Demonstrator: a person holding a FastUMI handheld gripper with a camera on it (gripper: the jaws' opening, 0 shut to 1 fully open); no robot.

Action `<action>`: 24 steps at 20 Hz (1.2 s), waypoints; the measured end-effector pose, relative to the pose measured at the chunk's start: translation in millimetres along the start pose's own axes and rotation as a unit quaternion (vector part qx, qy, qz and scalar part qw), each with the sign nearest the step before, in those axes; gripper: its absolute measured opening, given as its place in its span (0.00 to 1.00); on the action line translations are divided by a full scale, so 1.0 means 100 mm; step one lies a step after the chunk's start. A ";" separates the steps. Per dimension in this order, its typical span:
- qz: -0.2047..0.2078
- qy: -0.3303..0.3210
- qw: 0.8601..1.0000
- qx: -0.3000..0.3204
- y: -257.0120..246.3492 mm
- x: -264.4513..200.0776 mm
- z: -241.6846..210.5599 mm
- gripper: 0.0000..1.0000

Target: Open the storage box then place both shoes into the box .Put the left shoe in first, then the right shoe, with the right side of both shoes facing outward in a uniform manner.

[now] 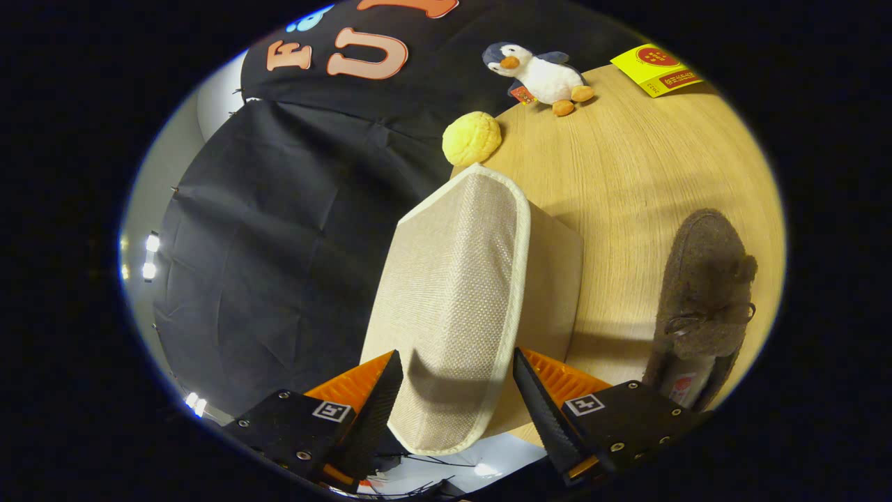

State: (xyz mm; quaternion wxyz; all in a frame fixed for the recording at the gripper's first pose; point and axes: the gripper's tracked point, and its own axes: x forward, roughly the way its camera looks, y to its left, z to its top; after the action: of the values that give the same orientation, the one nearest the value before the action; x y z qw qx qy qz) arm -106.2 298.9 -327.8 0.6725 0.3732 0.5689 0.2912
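My gripper stands open around the box lid, which blocks straight ahead; bare table lies between box and shoe (penguin, bun beyond).

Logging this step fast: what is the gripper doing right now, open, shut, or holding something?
Gripper: open, its fingers on either side of the storage box's lid, which lies between them; whether they press on it cannot be told.

The shoe's heel hides behind the gripper finger at 4 o'clock; the yellow card is cut off.
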 end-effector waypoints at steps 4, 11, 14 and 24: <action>0.012 0.001 1.000 -0.003 0.12 -0.16 0.09 0.85; 0.069 -0.033 0.997 -0.027 0.83 -0.45 0.28 0.60; 0.083 -0.046 0.995 -0.032 1.12 -0.44 0.32 0.47; 0.108 -0.059 0.990 -0.069 2.08 -0.05 0.47 0.20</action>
State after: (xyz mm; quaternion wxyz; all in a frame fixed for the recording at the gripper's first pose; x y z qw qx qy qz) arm -54.3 401.8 -148.8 0.6938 0.4018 0.4628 0.3782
